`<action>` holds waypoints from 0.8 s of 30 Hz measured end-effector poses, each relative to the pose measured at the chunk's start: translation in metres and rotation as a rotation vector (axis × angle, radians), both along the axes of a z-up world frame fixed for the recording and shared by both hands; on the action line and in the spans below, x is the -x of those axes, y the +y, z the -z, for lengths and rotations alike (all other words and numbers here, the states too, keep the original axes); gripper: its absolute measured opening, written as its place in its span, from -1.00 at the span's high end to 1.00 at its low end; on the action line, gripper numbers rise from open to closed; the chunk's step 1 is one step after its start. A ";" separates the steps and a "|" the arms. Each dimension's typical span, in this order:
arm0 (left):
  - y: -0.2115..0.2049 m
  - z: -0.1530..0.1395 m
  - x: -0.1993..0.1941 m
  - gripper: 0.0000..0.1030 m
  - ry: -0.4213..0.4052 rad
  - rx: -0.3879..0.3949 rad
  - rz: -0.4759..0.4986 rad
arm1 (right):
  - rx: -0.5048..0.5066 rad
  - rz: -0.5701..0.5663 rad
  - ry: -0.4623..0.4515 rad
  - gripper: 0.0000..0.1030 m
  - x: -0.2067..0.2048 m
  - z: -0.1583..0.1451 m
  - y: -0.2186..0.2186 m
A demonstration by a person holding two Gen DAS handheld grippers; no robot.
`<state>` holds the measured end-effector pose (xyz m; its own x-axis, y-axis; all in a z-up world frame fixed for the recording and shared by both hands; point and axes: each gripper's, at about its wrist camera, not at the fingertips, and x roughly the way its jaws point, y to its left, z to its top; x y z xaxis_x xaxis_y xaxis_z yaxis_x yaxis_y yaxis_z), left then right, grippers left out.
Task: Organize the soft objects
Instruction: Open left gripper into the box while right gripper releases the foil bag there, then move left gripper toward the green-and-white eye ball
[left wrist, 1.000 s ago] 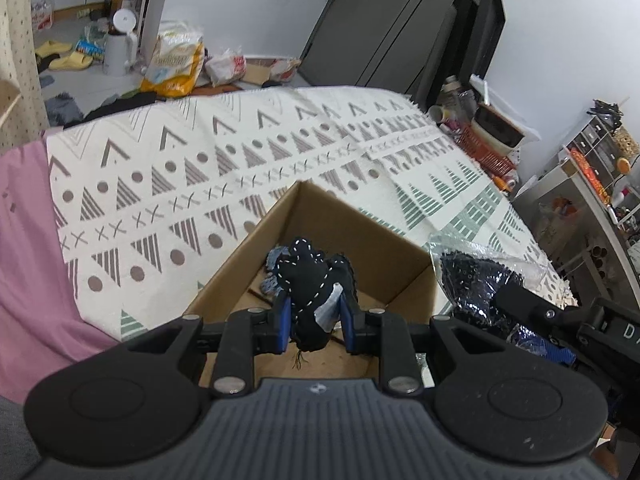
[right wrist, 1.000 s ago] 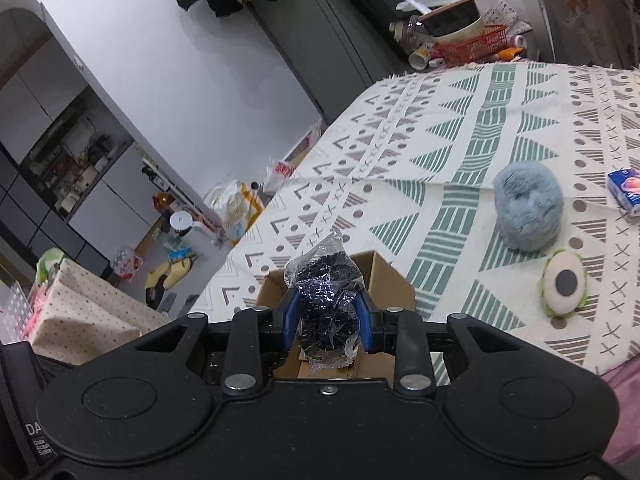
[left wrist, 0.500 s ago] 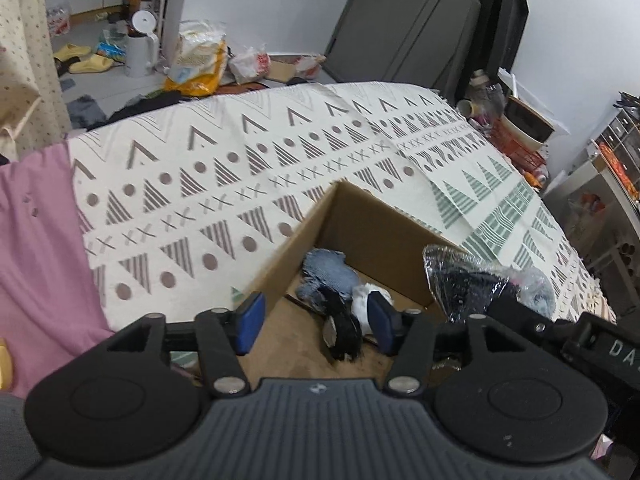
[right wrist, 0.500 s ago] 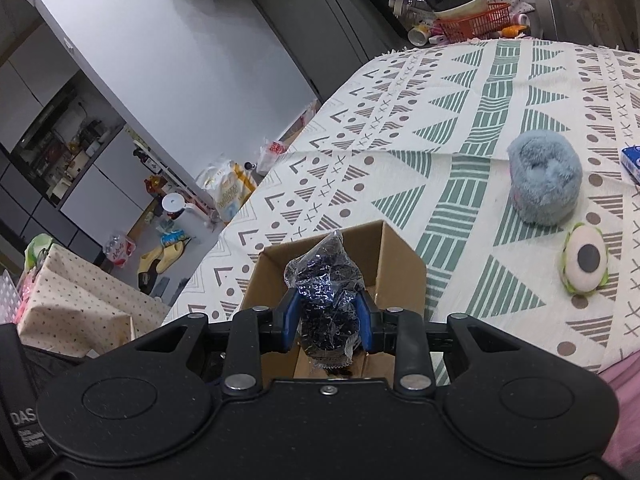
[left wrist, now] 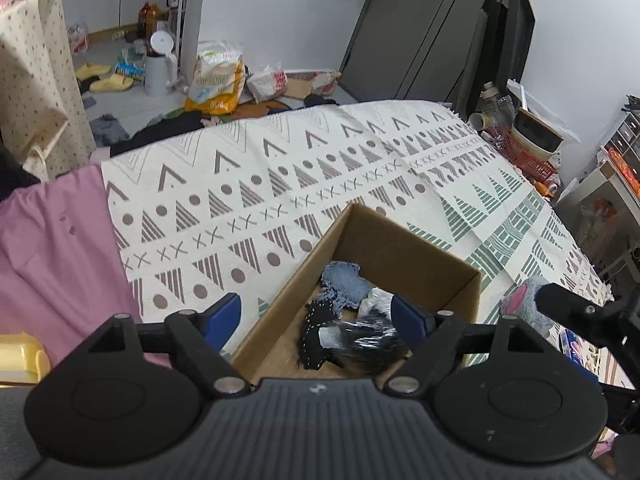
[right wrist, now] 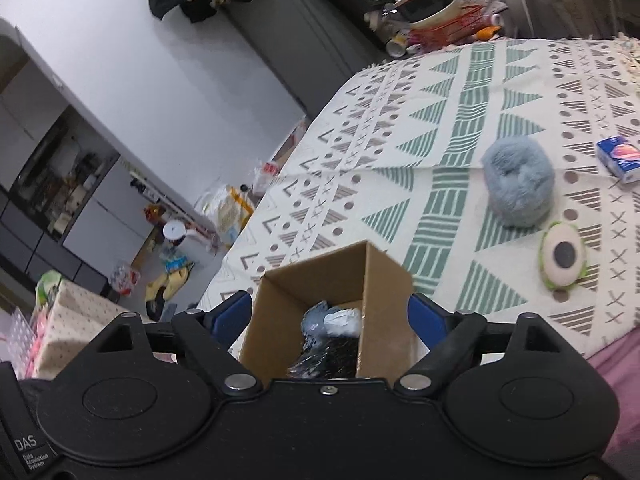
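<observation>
A brown cardboard box (left wrist: 404,240) (right wrist: 384,276) sits on the patterned blanket. Inside it lie a blue denim piece (left wrist: 344,280), a black stitched cloth toy (left wrist: 316,340) and a clear plastic bag of dark stuff (left wrist: 368,340) (right wrist: 328,352). My left gripper (left wrist: 316,316) hangs open above the box's near corner, holding nothing. My right gripper (right wrist: 330,316) is open too, its blue pads straddling the box from above. On the blanket to the right rest a fluffy blue-grey ball (right wrist: 518,180) and a round green-rimmed plush eye (right wrist: 562,256).
A small blue and white packet (right wrist: 620,158) lies at the blanket's right edge. A pink sheet (left wrist: 52,248) covers the bed's near left side. The floor beyond the bed is cluttered with bags, slippers and a white kettle (left wrist: 160,64). A red basket (left wrist: 528,156) stands by the far corner.
The left gripper opened and dropped the black stitched toy into the box. The right gripper then opened and let the plastic bag fall in beside it.
</observation>
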<state>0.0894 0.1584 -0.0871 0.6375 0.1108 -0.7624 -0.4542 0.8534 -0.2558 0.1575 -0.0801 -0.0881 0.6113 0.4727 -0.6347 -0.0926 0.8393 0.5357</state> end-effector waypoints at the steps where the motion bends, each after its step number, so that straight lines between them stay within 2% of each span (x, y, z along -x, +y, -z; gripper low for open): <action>1: -0.003 -0.003 0.000 -0.59 -0.004 -0.008 0.007 | -0.001 0.010 -0.001 -0.65 0.000 -0.002 -0.005; 14: -0.049 -0.030 -0.004 -0.64 -0.024 -0.060 0.062 | -0.026 0.074 -0.024 -0.77 0.004 -0.023 -0.068; 24: -0.092 -0.038 -0.010 -0.65 -0.014 -0.094 0.111 | -0.010 0.107 -0.020 -0.80 0.003 -0.024 -0.116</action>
<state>0.0998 0.0669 -0.0492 0.6602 0.1101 -0.7429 -0.3529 0.9186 -0.1776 0.1541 -0.1962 -0.0644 0.6711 0.4105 -0.6174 -0.0139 0.8395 0.5431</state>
